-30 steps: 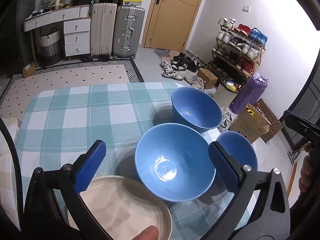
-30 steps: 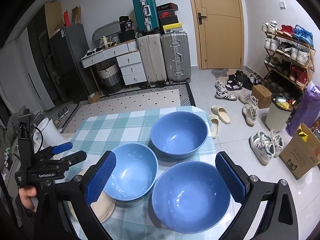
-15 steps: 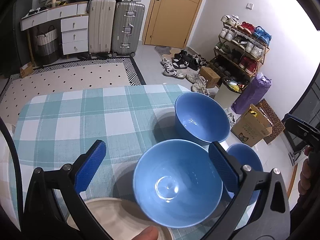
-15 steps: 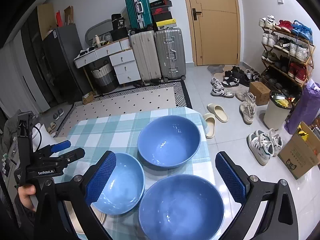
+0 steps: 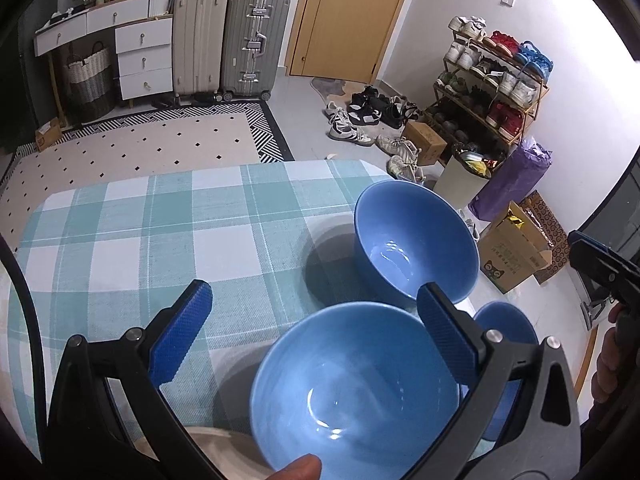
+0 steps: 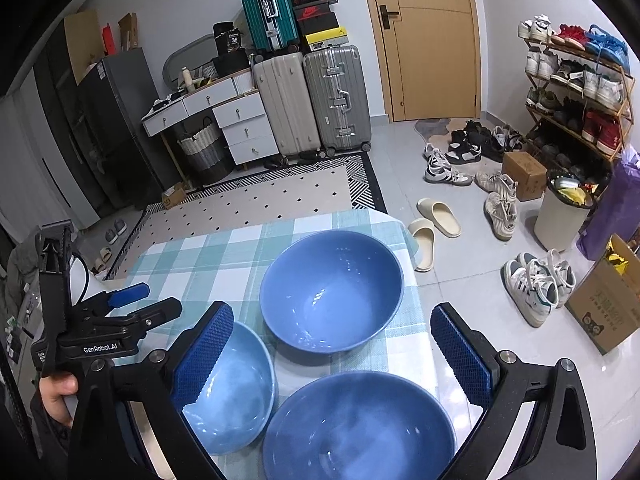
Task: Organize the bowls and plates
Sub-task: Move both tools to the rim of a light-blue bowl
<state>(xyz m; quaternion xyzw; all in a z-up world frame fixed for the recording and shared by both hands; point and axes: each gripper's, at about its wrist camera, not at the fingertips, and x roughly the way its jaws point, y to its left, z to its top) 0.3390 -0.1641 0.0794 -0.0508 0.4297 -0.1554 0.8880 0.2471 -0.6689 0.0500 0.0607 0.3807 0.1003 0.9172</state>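
Table, checked teal-and-white cloth: carries every piece; spreads ahead of and beneath both grippers.

Far bowl, blue, upright, empty: straight ahead of the right gripper, beyond its fingertips, near the table's far right corner.

Near bowl, blue, upright: directly under the right gripper, between and below its spread fingers, untouched.

Middle bowl, blue, upright: below the left gripper, toward its right finger; beside the near bowl, apart from it.

Cream plate: only a rim shows, low behind the left gripper, partly under the middle bowl's edge. Whether they touch cannot be told.

Left gripper: fingers wide apart, holding nothing, hovering over the middle bowl. A fingertip of the person shows at the frame's bottom edge.

Right gripper: fingers wide apart, empty.

Step in hand, as judged: approach before a first pick; no bowl stacked yet. Next move calls for lowering one finger inside a bowl's rim, the other outside, clamping on the wall, then lifting clear to nest it in another bowl.
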